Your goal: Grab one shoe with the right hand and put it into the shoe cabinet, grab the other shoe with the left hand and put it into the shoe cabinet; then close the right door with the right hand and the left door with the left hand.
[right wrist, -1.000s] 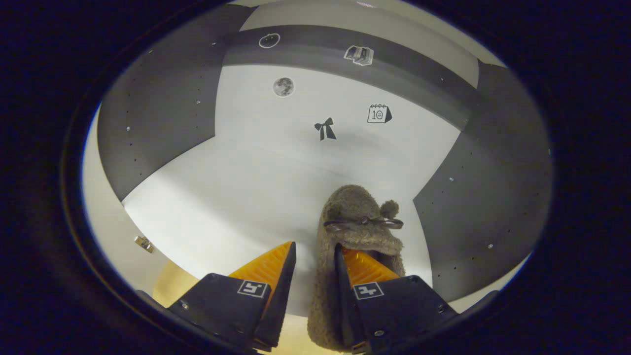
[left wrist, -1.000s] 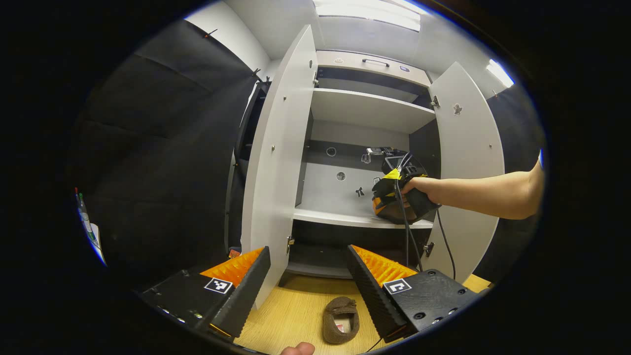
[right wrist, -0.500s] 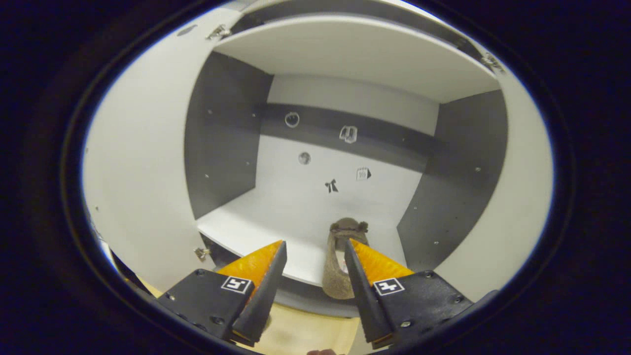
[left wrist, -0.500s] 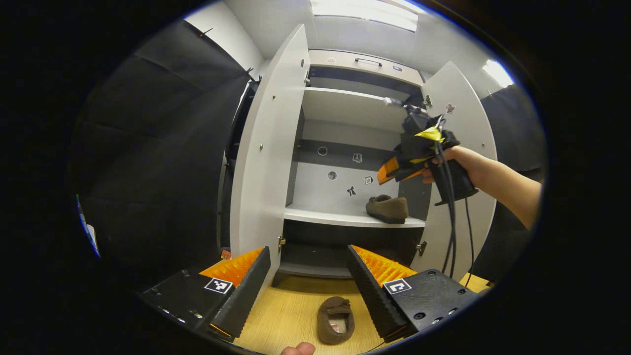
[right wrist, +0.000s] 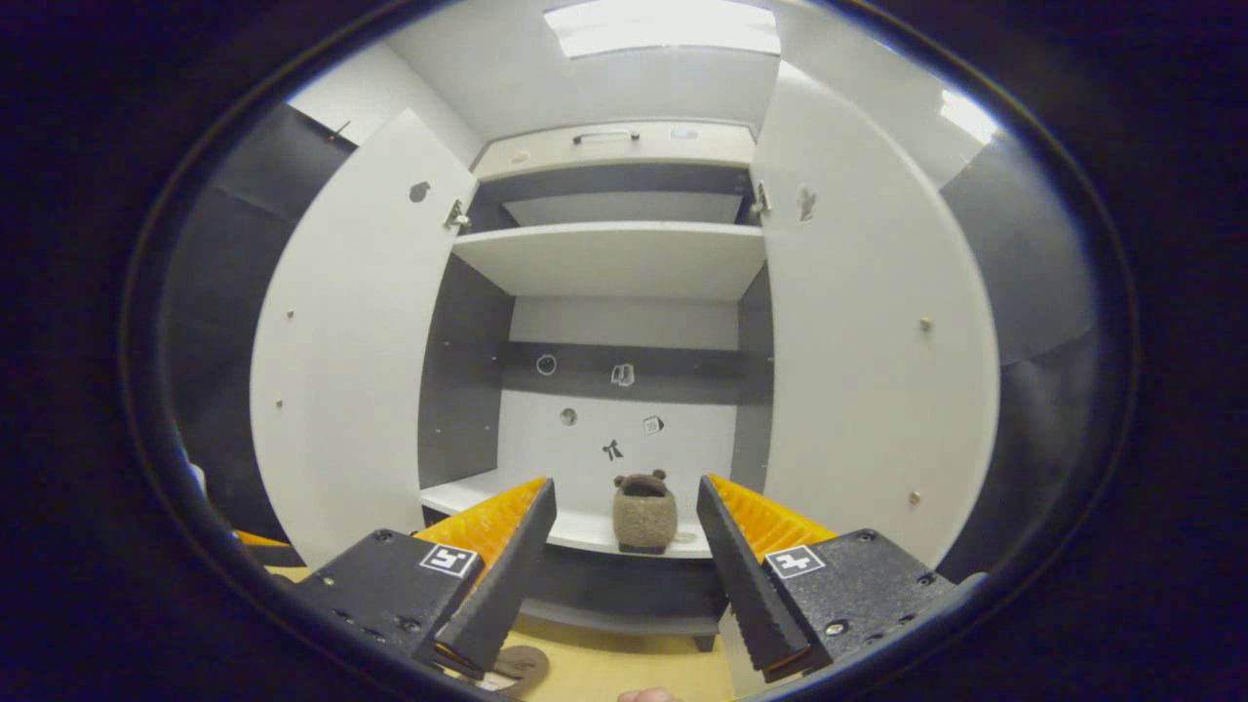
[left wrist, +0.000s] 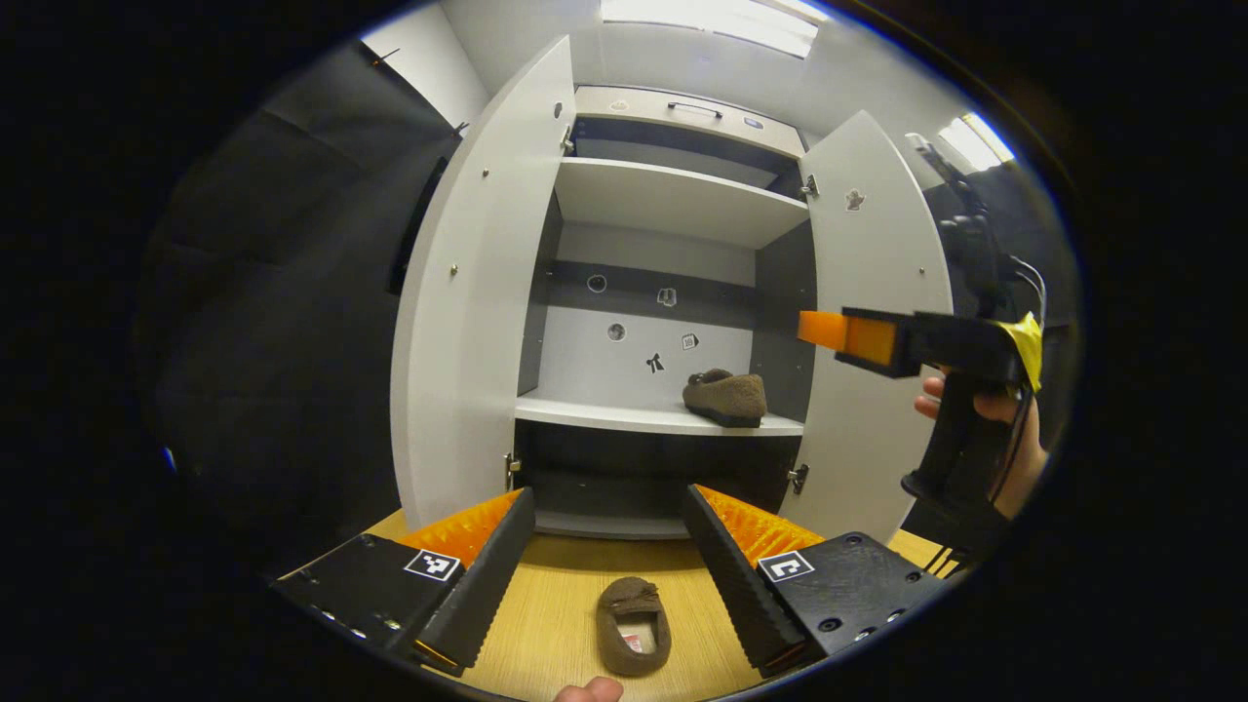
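The left gripper (left wrist: 609, 556), fingers spread and empty, hangs directly above the second shoe (left wrist: 634, 639) on the wooden floor (left wrist: 546, 624), its long axis running toward the shoe cabinet (left wrist: 673, 200). The first shoe (left wrist: 724, 396) rests on the middle shelf (left wrist: 595, 414). The right gripper (right wrist: 624, 561), also spread, stands well clear; the floor shoe's heel end is cut off at the view's edge.

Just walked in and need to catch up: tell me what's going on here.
A person holds a gripper in each hand in front of an open shoe cabinet. One brown shoe sits on the cabinet's middle shelf. The right gripper is open and empty, held away from the shelf. The other shoe lies on the wooden floor, in front of the open left gripper, not yet grabbed. The left door and right door are both wide open.
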Tool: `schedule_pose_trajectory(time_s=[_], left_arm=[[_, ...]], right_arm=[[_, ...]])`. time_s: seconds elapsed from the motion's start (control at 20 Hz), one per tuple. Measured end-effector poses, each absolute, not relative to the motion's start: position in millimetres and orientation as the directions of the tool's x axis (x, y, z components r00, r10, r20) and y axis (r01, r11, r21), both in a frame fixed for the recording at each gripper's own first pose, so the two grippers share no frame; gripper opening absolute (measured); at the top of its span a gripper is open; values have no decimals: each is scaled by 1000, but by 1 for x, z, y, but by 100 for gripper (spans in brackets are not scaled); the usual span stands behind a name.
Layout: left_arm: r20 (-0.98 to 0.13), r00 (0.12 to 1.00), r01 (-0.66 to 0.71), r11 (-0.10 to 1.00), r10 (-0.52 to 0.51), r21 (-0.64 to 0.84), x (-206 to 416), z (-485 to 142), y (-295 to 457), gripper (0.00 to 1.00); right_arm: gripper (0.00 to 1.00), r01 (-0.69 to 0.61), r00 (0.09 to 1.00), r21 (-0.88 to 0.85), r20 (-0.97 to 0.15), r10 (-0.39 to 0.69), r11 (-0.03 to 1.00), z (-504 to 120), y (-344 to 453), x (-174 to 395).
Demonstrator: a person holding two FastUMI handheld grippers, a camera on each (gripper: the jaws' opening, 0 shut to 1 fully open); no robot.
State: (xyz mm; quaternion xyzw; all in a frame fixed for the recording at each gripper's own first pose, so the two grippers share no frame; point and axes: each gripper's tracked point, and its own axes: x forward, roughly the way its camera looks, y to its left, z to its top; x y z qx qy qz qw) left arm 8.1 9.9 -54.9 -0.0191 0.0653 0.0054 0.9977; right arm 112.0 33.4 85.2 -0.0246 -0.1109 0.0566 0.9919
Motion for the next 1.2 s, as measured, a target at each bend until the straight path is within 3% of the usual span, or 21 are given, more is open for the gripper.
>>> schedule_pose_trajectory(time_s=[0.2, 0.3, 0.6, 0.85, 1.05, 1.2], left_arm=[[-170, 985, -3, 999, -3, -33, 7, -71, 2, 95], [-214, 977, 15, 999, -21, -28, 5, -85, -4, 95], [-369, 925, 71, 995, -89, -64, 12, -125, -15, 95], [-669, 739, 57, 997, -79, -54, 31, -230, 4, 95], [-784, 619, 42, 999, -48, -28, 26, -303, 17, 95], [-813, 580, 8, 998, -50, -56, 26, -319, 18, 95]], right_arm=[[100, -186, 978, 46, 108, 180, 981, 0, 44, 63], [99, -140, 989, 79, 51, 136, 987, -31, 32, 50], [99, -66, 997, -6, 43, 66, 998, -38, 8, 31], [99, -47, 997, -5, 54, 47, 999, -31, -5, 30], [99, -20, 1000, -7, 12, 20, 1000, -41, -18, 28], [99, 21, 1000, -10, 13, -21, 1000, -42, -32, 25]])
